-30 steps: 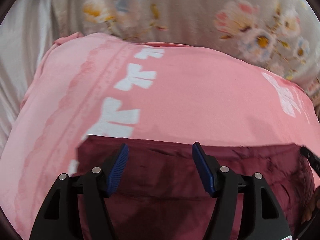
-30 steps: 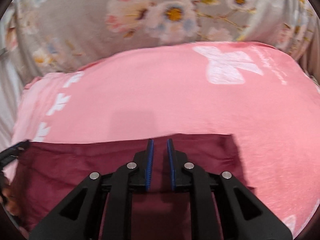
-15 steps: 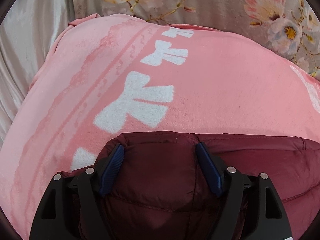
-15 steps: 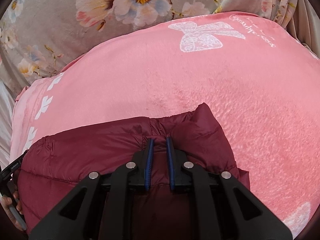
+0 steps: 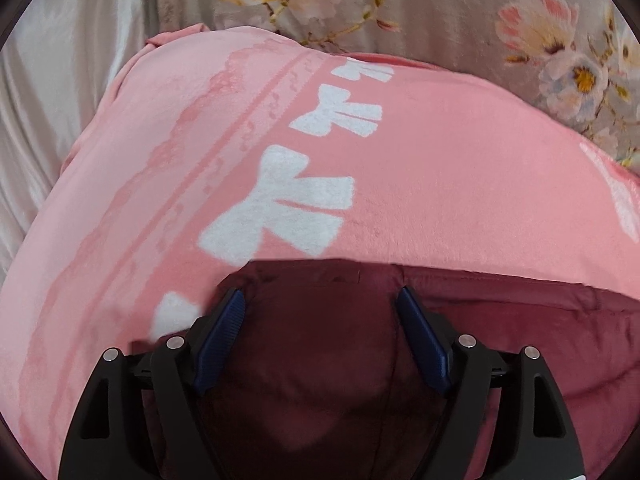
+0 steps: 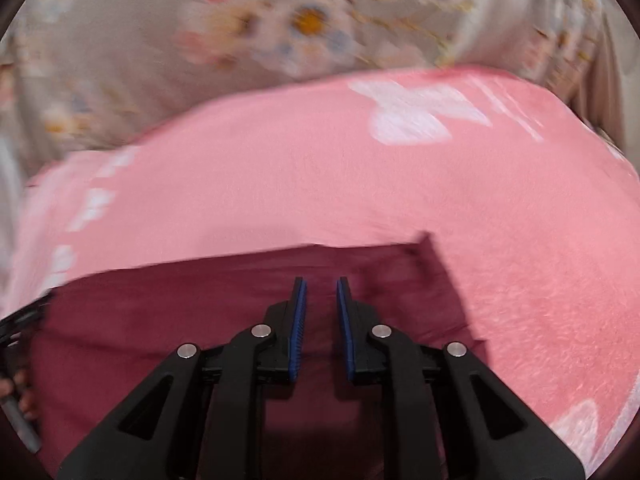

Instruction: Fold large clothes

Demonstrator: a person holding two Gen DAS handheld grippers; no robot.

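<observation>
A dark red padded jacket [image 5: 320,344] lies on a pink blanket [image 5: 440,160] with white bows. My left gripper [image 5: 320,300] is open, its blue pads on either side of a bulging corner of the jacket. In the right wrist view the jacket [image 6: 180,312] lies flat on the blanket [image 6: 320,184], its far right corner a little ahead. My right gripper [image 6: 321,286] hovers over the jacket with its jaws a narrow gap apart and nothing visible between the tips. The other gripper [image 6: 20,320] and a hand show at the left edge. This view is blurred.
A grey floral bedcover [image 5: 460,12] lies beyond the blanket, also in the right wrist view [image 6: 240,28]. Pale satin fabric [image 5: 60,80] hangs at the left. The blanket's far left corner [image 5: 172,40] is slightly lifted.
The right gripper has let go of the bunched jacket edge and pulled back; the jacket now lies flatter. The left gripper stays open around the jacket's corner and has edged forward.
</observation>
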